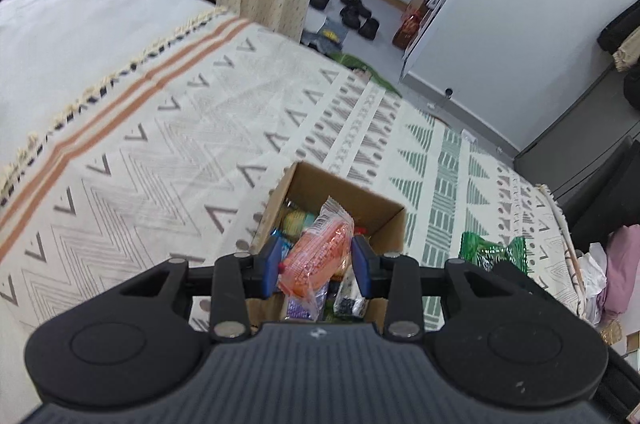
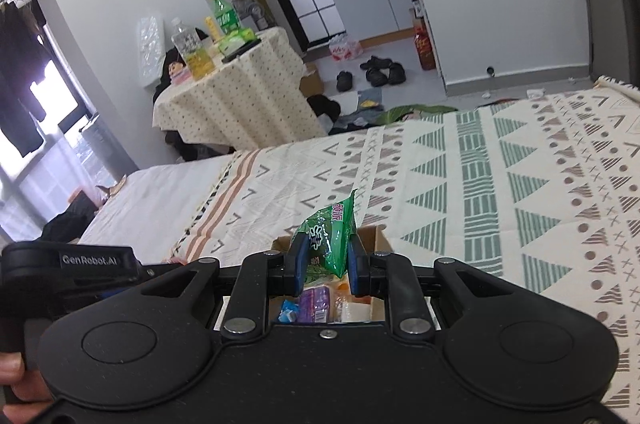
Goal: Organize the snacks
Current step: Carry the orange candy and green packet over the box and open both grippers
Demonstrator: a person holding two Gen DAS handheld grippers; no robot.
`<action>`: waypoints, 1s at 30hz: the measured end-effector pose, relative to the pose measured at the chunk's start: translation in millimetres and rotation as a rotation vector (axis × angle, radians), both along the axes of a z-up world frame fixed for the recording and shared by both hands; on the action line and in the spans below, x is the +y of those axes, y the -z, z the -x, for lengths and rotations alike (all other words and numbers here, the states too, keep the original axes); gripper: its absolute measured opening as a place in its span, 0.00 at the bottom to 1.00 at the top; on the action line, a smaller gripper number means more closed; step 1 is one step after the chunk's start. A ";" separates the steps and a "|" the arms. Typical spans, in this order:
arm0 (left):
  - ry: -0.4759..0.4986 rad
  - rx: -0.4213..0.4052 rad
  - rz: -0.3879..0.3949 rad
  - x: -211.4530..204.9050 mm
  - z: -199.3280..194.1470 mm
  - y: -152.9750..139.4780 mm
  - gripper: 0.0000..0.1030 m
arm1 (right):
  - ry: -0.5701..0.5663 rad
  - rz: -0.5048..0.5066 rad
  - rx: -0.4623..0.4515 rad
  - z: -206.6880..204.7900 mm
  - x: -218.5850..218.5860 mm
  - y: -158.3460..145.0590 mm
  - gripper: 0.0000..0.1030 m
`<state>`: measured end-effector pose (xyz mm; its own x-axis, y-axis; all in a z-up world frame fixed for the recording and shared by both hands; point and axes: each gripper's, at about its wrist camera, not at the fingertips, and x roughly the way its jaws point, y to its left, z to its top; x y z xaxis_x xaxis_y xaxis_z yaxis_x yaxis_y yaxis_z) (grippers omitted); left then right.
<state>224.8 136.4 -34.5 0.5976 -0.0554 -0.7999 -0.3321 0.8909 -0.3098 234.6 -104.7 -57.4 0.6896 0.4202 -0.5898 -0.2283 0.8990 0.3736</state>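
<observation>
An open cardboard box [image 1: 380, 214] sits on the patterned bedspread [image 1: 160, 144] and holds several wrapped snacks. My left gripper [image 1: 316, 262] is shut on an orange snack packet [image 1: 320, 256], held over the box. My right gripper [image 2: 325, 264] is shut on a green snack packet [image 2: 330, 238], held above the same box [image 2: 376, 236], whose snacks show below the fingers. In the left wrist view the green packet [image 1: 492, 252] and part of the right gripper appear just right of the box.
A round table [image 2: 224, 96] with bottles and a cloth stands beyond the bed. Shoes [image 2: 376, 70] and bags lie on the floor near white cabinets [image 2: 360, 4]. The left gripper's body [image 2: 68, 268] shows at the left of the right wrist view.
</observation>
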 end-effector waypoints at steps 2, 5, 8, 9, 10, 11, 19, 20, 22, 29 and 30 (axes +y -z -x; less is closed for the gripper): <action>-0.009 0.024 0.016 3.2 -3.4 10.9 0.36 | -0.014 0.003 0.015 -2.4 5.2 4.5 0.19; -0.014 0.061 0.039 7.5 -8.7 28.0 0.36 | -0.032 0.015 0.042 -6.4 13.2 12.2 0.19; -0.005 0.094 0.044 8.0 -14.2 42.3 0.36 | -0.050 0.024 0.070 -8.7 19.8 20.7 0.19; -0.005 0.104 0.046 8.1 -16.1 46.6 0.36 | -0.055 0.027 0.078 -9.5 21.8 23.3 0.19; -0.004 0.116 0.045 8.1 -18.0 51.0 0.36 | -0.060 0.029 0.085 -10.7 23.5 25.7 0.19; -0.003 0.129 0.045 7.7 -19.9 55.5 0.36 | -0.064 0.031 0.092 -11.9 25.0 27.9 0.19; -0.017 0.234 0.051 11.3 -31.5 84.1 0.39 | -0.088 0.040 0.144 -20.2 34.7 43.9 0.19; -0.021 0.243 0.057 13.4 -33.2 85.4 0.41 | -0.090 0.042 0.148 -21.6 35.8 45.6 0.19; -0.023 0.250 0.064 17.1 -36.3 86.1 0.46 | -0.089 0.039 0.159 -25.8 36.5 48.2 0.19; -0.035 0.256 0.065 25.5 -43.4 82.7 0.55 | -0.085 0.031 0.187 -36.3 37.9 53.4 0.19; -0.035 0.256 0.063 25.9 -43.7 82.1 0.56 | -0.082 0.026 0.191 -38.0 37.1 53.5 0.19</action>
<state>268.6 162.4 -116.6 0.3788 -0.0926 -0.9208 -0.4366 0.8594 -0.2661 272.5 -67.6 -110.9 0.5286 0.4529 -0.7180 -0.2282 0.8905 0.3936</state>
